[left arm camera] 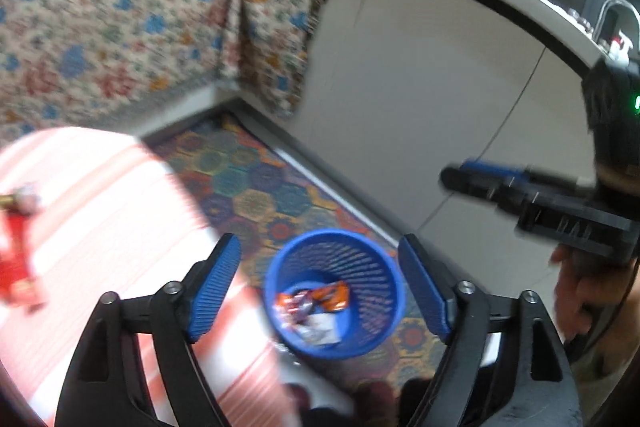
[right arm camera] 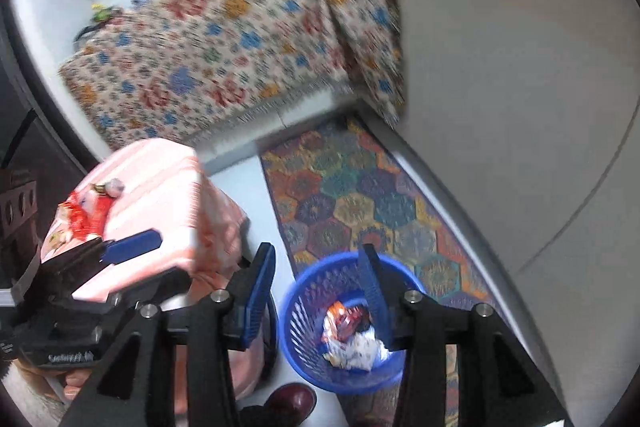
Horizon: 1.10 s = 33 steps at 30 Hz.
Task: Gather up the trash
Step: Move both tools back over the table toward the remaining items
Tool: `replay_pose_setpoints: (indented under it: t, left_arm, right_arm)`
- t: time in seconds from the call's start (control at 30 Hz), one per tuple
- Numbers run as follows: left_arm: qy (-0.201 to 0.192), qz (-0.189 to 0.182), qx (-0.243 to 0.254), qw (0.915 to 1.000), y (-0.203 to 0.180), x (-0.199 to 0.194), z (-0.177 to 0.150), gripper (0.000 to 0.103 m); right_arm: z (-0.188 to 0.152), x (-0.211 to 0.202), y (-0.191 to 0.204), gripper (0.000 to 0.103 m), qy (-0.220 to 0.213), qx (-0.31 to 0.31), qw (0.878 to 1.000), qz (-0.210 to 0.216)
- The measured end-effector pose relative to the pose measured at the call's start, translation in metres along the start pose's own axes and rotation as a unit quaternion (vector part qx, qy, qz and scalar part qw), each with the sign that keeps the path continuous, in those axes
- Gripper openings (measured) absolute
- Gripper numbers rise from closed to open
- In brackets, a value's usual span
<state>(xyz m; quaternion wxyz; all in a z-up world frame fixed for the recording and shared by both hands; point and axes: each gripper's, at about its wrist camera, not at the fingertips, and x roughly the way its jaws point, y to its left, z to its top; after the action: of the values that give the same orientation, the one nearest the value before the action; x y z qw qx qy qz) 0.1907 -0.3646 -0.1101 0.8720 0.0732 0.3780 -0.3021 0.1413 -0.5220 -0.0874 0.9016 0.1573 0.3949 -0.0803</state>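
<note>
Both grippers, left (left arm camera: 320, 291) and right (right arm camera: 316, 295), are hanging wide open over the blue basket (left arm camera: 384, 331), gripping nothing. Crumpled wrappers (left arm camera: 312, 311) are lying inside it, and more trash (right arm camera: 84, 215), maybe red packets, is sitting blurry on the pink striped table (right arm camera: 168, 187).

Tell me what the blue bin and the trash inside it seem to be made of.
The blue bin looks like molded plastic: uniform colour and slotted lattice walls. The trash inside looks like crumpled foil or plastic wrappers, orange and white with printed, slightly shiny creased surfaces; blur leaves the exact material open.
</note>
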Motion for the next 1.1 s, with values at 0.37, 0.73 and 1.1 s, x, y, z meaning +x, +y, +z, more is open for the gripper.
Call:
replay_pose_setpoints:
  t: [0.37,0.73,1.1]
  left_arm:
    - [0.029,0.23,-0.076,0.9698,0.158,-0.097,-0.11,0.09]
    - [0.039,0.312,-0.181,0.9318,0.288,-0.126,-0.168,0.1]
    - [0.048,0.267,-0.168,0.9476,0.329,-0.121,-0.154,0.103]
  right_arm:
    - [-0.015,0.006,0.182,0.06,0.009,-0.115,0.988,0.104]
    - [-0.068,0.113,0.31,0.06,0.103,-0.201,0.969,0.104]
    - [-0.074,0.136,0.329,0.085,0.063,-0.221,0.972,0.057]
